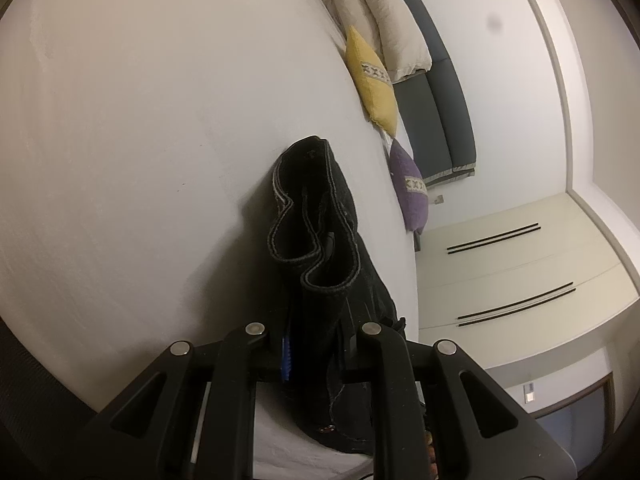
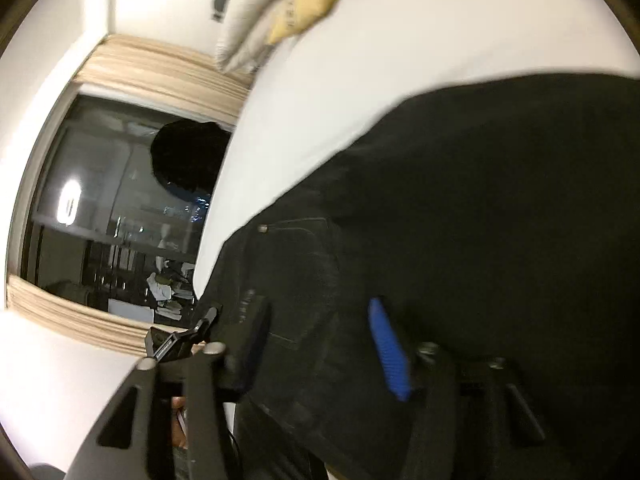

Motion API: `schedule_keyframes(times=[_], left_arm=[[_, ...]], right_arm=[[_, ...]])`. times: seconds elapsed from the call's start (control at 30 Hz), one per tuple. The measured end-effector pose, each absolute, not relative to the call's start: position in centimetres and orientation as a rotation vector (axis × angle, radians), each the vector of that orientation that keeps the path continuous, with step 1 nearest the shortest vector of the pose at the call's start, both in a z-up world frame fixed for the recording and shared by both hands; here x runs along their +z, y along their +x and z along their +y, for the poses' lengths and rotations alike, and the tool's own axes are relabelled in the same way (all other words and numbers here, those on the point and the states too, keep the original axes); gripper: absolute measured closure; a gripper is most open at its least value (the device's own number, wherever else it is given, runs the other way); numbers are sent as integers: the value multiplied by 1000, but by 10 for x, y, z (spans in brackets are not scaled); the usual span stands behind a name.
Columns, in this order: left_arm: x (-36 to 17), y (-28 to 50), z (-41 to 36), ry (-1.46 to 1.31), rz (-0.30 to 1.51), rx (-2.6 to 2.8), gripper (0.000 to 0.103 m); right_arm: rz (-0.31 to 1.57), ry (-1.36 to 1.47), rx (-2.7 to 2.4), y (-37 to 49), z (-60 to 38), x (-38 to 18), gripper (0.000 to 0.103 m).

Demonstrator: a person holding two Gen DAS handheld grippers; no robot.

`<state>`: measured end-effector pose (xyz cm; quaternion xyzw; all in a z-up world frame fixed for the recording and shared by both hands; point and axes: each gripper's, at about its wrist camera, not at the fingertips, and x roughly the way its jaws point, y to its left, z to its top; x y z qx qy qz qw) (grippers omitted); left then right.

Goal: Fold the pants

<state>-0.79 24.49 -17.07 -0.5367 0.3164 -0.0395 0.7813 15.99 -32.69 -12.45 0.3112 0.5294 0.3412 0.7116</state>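
Note:
Black pants lie on a white bed, their hem openings with grey stitching facing the far end. My left gripper is shut on the pants fabric near the bed's edge; a blue pad shows beside the cloth. In the right wrist view the pants fill the right half, with a pocket and rivet showing. My right gripper has fabric between its jaws; its blue pad lies against the cloth. The view is blurred.
A yellow cushion, a purple cushion and beige pillows lie along the bed's head by a dark headboard. Cream wardrobe doors stand beyond. A dark window with wooden blinds is left of the bed.

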Motion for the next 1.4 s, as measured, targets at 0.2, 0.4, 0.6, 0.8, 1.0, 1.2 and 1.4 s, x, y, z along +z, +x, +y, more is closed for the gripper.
schedule_keyframes(times=[0.2, 0.4, 0.6, 0.8, 1.0, 1.2, 1.4], left_arm=[[-156, -7, 238, -1126, 674, -93, 90], [-122, 3, 218, -1035, 651, -133, 90], [-67, 28, 161, -857, 645, -255, 90], [-34, 68, 4, -487, 737, -518, 90], [-88, 66, -103, -307, 893, -621, 90], [-98, 54, -133, -148, 892, -613, 90], [-102, 33, -162, 10, 867, -603, 90]], right_arm=[[1208, 694, 715, 156, -336, -142, 44], [1143, 911, 723, 148, -376, -130, 39], [1119, 1035, 695, 148, -415, -132, 37], [1056, 1128, 706, 147, -460, -124, 32], [1029, 1163, 720, 151, -493, -120, 24], [1081, 1113, 703, 163, -498, -118, 19], [1161, 969, 753, 189, -465, -104, 19]])
